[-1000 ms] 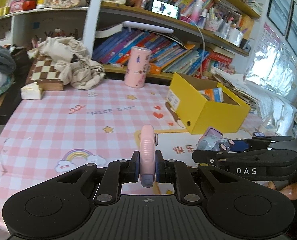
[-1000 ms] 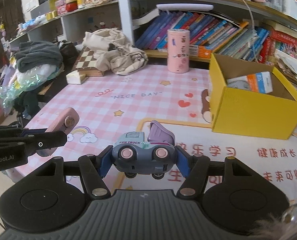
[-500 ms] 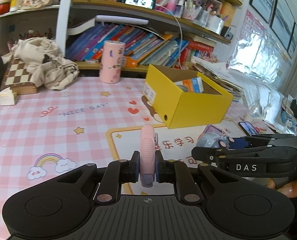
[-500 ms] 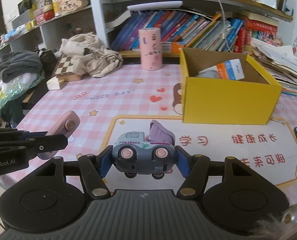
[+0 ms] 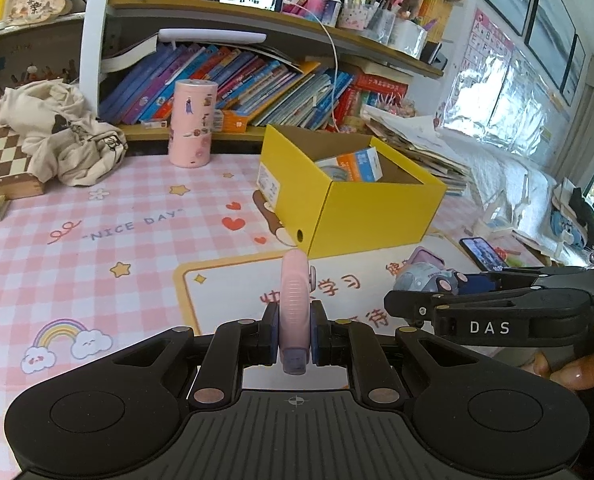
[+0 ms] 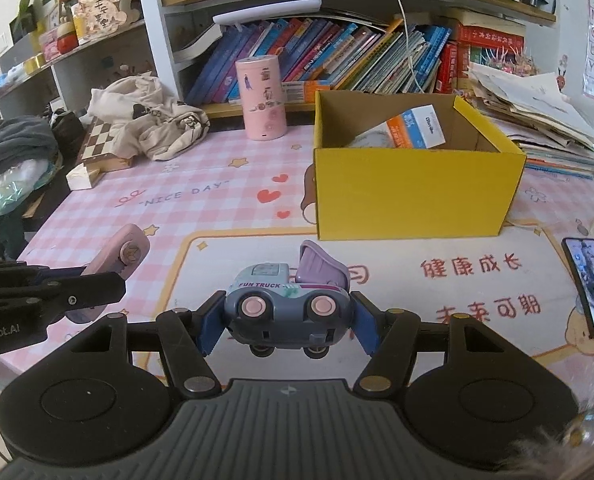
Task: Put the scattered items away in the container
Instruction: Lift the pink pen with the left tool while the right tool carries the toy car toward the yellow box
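My left gripper (image 5: 294, 334) is shut on a flat pink gadget (image 5: 295, 304), held edge-up above the mat. My right gripper (image 6: 287, 322) is shut on a blue-grey toy truck (image 6: 287, 302) with a raised purple flap. Each gripper shows in the other's view: the toy truck (image 5: 427, 276) at the right of the left wrist view, the pink gadget (image 6: 115, 262) at the left of the right wrist view. The open yellow box (image 6: 413, 188) (image 5: 373, 212) stands on the table ahead of both grippers, with an orange-and-white carton (image 6: 417, 126) inside it.
A pink cylinder (image 6: 261, 98) stands behind the box near the bookshelf. Crumpled cloth (image 6: 149, 118) lies on a chessboard (image 6: 97, 146) at the back left. A phone (image 6: 591, 286) lies on the mat at the right. Stacked papers (image 6: 537, 120) sit right of the box.
Both grippers have moved right across the table with their loads, so the yellow box now sits nearer and more central in both views. Neither grip has changed.
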